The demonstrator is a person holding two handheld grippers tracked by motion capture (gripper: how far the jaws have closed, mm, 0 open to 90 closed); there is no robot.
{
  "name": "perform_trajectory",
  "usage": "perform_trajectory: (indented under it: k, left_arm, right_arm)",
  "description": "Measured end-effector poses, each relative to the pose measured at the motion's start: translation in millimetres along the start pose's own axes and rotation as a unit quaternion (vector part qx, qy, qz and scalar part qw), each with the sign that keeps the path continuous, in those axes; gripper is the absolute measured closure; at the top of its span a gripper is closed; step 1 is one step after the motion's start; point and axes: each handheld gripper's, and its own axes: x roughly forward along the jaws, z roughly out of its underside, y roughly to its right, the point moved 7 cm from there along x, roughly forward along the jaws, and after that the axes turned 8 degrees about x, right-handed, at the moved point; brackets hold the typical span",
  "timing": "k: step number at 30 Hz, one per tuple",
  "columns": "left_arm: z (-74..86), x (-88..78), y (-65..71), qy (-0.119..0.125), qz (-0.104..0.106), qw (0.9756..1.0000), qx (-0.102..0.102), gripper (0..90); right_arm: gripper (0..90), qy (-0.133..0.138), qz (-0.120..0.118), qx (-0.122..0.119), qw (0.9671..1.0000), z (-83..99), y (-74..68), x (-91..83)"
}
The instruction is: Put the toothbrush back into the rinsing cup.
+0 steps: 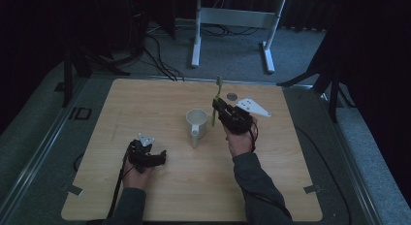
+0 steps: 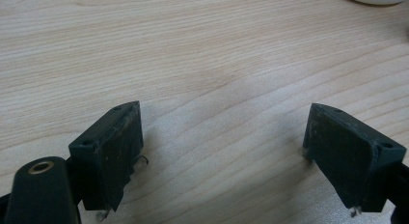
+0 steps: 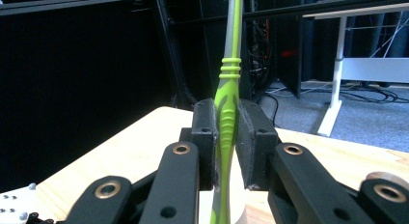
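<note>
Nearest the camera in the high view, the left gripper (image 1: pixel 145 154) rests low over the near-left part of the table (image 1: pixel 160 205), its 2 jaws wide apart with nothing but bare wood between them in the left gripper view. Farther in, the white mug (image 1: pixel 197 123) stands upright near the middle of the table, handle toward the near side. Just right of it, the right gripper (image 1: pixel 218 108) has its jaws clamped on the green toothbrush (image 3: pixel 226 101), gripping the handle partway along.

The toothbrush stands roughly upright, long axis vertical, bristle end up and lower end hanging beside or just above the mug's right rim. The right hand (image 1: pixel 240 142) is much nearer the mug, so lowering it in looks like a short move left and down.

The bristles are cut off in the right gripper view, and the toothbrush's lower tip is hidden behind the jaws, so whether it is already inside the rim cannot be told.
</note>
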Motion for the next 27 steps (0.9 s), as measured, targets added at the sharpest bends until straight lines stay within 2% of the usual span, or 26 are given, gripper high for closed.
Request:
perform_trajectory:
  k: [12,27]
  left_arm:
    - [0.0,0.0,0.0,0.0,0.0,1.0,0.0,14.5]
    - [0.0,0.0,0.0,0.0,0.0,1.0,0.0,14.5]
  right_arm:
    - [78.5,-0.002,-0.015,-0.009,0.9998,-2.7,-11.8,8.0]
    - [78.5,-0.015,-0.03,-0.018,0.9993,3.9,-23.6,14.9]
